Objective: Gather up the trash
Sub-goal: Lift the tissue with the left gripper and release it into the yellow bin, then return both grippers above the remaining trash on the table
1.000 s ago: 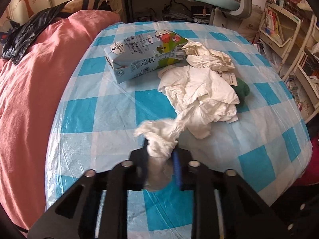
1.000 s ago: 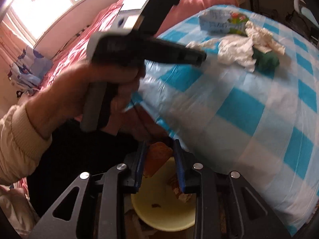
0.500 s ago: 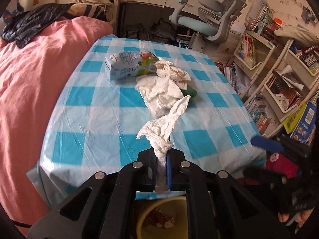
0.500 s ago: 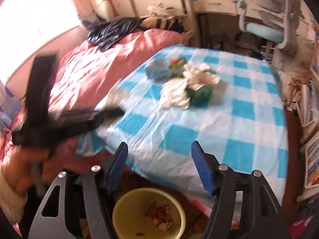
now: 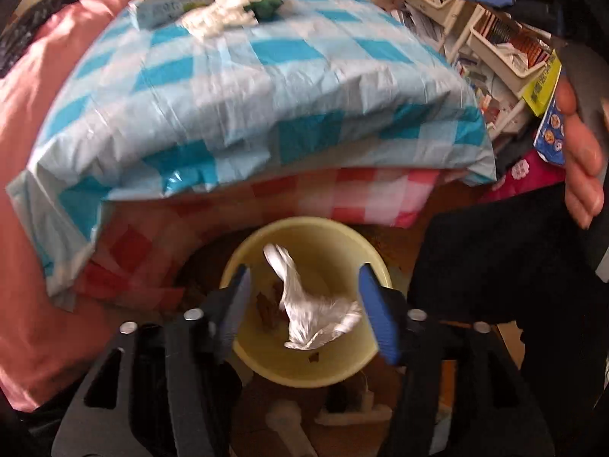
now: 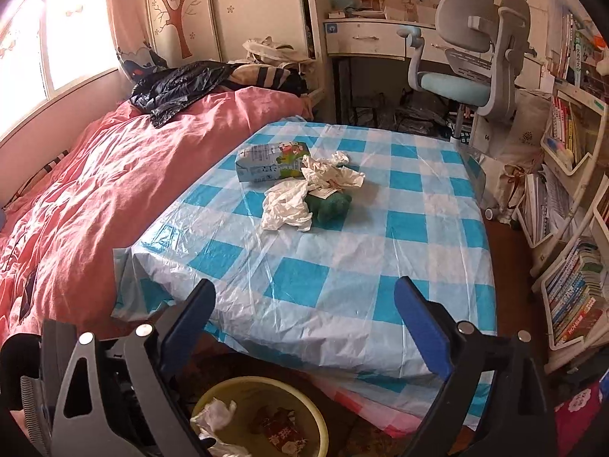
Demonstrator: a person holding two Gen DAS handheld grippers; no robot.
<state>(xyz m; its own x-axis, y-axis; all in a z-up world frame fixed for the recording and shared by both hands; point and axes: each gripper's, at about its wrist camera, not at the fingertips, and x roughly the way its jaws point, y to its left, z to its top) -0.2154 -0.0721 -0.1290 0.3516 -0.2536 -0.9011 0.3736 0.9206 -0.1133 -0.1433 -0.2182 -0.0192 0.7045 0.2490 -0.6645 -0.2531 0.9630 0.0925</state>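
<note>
Both claws: jaws have just been opening and stand apart, nothing gripped.
Left claw (image 5: 304, 312): over the yellow bin (image 5: 266, 365); its crumpled tissue (image 5: 312, 304), a second ago pinched above the surface, now drops free inside.
Right claw (image 6: 304, 323): widest, empty, facing the surface (image 6: 418, 251).
Remaining trash: milk carton (image 6: 266, 162), tissue wads (image 6: 289, 205), green lump (image 6: 331, 205), clustered mid-cloth.
Room: pink bed (image 6: 95, 175) left, desk chair (image 6: 468, 53), bookshelves (image 6: 571, 190) right.

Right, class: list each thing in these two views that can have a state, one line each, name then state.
left gripper: open, empty, over the bin
right gripper: open, empty
yellow bin: holds tissue and scraps
twisted tissue: in the bin
milk carton: on its side on table
crumpled tissues: on table
</note>
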